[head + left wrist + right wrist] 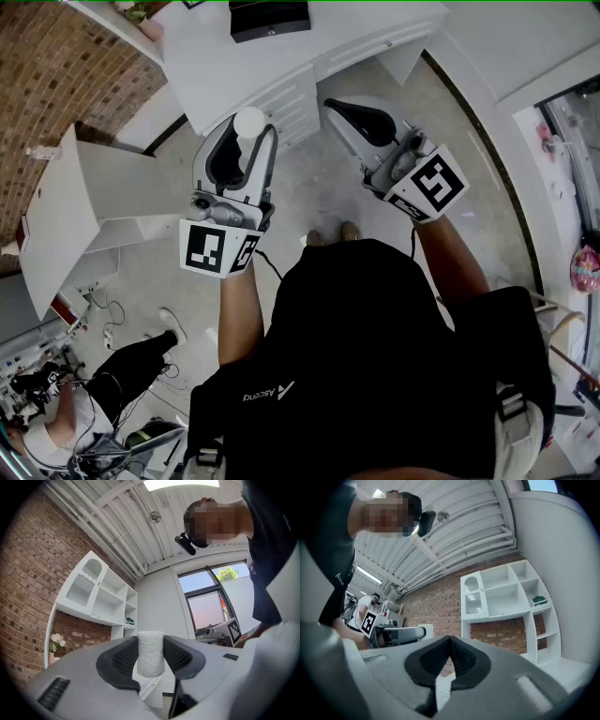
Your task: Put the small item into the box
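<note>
Roll gripped in left tool, over open floor

White roll stands upright, pinched between the left tool's pads, near the desk's front edge; right tool is clenched on nothing (bare floor below both).

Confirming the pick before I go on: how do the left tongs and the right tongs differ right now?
The left tongs stand wide, pads pressed on a white roll; the right tongs are shut pad to pad. The left tongs carry that load; the right tongs hold nothing. Both have dark ribbed pads and white bodies.
</note>
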`<action>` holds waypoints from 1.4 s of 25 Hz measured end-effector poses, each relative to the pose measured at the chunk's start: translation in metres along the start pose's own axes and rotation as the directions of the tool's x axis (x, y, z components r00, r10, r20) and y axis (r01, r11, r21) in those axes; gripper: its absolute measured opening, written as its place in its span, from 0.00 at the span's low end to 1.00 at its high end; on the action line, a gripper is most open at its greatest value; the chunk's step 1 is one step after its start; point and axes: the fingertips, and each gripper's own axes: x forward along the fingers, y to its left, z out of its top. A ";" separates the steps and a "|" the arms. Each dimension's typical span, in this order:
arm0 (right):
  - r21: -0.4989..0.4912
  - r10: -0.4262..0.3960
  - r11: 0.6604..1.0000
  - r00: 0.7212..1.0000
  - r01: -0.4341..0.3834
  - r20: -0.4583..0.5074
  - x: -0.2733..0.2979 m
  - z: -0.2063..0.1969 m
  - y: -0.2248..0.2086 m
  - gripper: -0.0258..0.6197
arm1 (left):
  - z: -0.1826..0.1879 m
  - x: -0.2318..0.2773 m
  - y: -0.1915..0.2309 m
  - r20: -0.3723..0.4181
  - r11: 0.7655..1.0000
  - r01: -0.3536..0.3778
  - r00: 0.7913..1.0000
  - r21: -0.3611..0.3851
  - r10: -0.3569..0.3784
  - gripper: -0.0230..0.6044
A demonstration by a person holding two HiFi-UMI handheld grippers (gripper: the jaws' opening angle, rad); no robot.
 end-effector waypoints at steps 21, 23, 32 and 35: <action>-0.011 0.060 0.998 0.998 -0.060 0.023 -0.016 -0.001 -0.063 0.04 | -0.010 0.057 0.003 -0.007 0.995 -0.082 0.997 0.057 0.082 0.30; -0.014 0.066 0.998 0.998 -0.066 0.017 -0.013 -0.004 -0.071 0.04 | -0.012 0.064 0.008 -0.008 0.994 -0.091 0.996 0.056 0.091 0.30; -0.012 0.058 0.998 0.998 -0.059 -0.007 0.034 -0.027 -0.114 0.04 | -0.031 0.104 0.070 -0.015 0.994 -0.096 0.995 0.052 0.097 0.30; -0.019 0.051 0.999 0.998 -0.051 -0.023 0.061 -0.036 -0.135 0.04 | -0.040 0.124 0.102 -0.017 0.994 -0.092 0.995 0.056 0.093 0.30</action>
